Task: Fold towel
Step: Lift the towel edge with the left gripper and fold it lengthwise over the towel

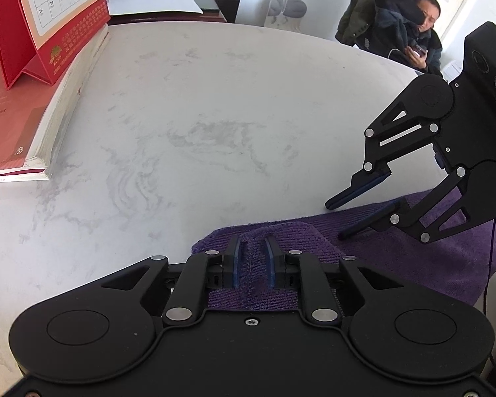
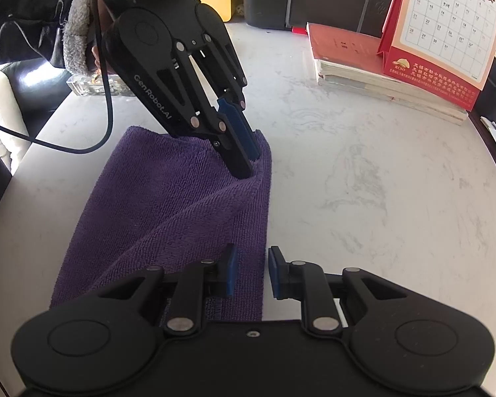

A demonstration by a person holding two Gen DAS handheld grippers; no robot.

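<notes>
A purple towel lies folded on the white marble table. It also shows in the left wrist view. My left gripper is shut on a pinched ridge of the towel at its far corner; in the right wrist view the same gripper presses down into the towel's corner. My right gripper is open, its jaws straddling the towel's near right edge; in the left wrist view it hovers open just over the towel's edge.
A stack of red books with a desk calendar on top stands at the table's side, also in the left wrist view. A seated person is beyond the table. A black cable hangs at the left.
</notes>
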